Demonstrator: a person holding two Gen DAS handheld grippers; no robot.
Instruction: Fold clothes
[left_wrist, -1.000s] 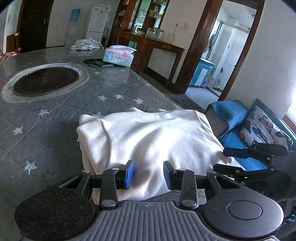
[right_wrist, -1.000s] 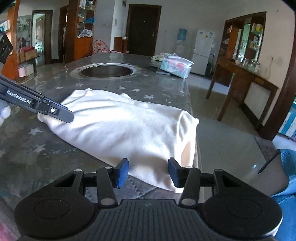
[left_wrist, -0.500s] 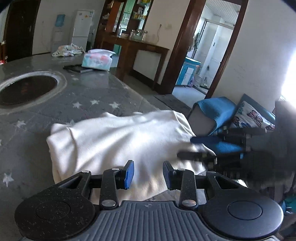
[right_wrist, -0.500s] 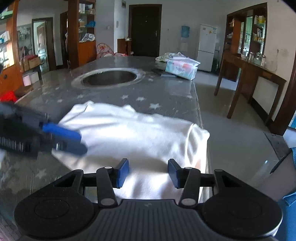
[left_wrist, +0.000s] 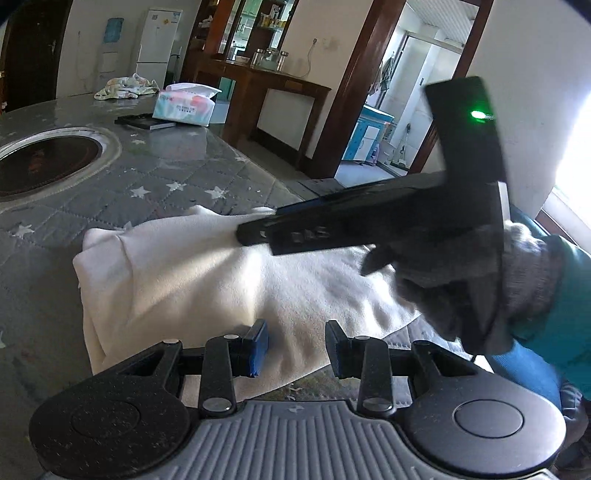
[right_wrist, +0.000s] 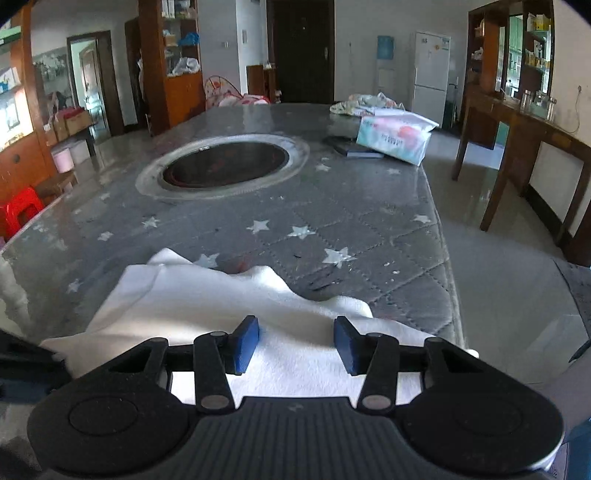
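A soft white fleece garment (left_wrist: 207, 280), folded into a thick, rumpled bundle, lies flat at the near edge of the grey star-patterned quilted tabletop (right_wrist: 369, 229), close to its near right corner.

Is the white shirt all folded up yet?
Partly. The white cloth already lies doubled on the table. Both grippers, left and right, are open over it, gripping nothing. More folds probably remain, since it looks bunched, not neat.
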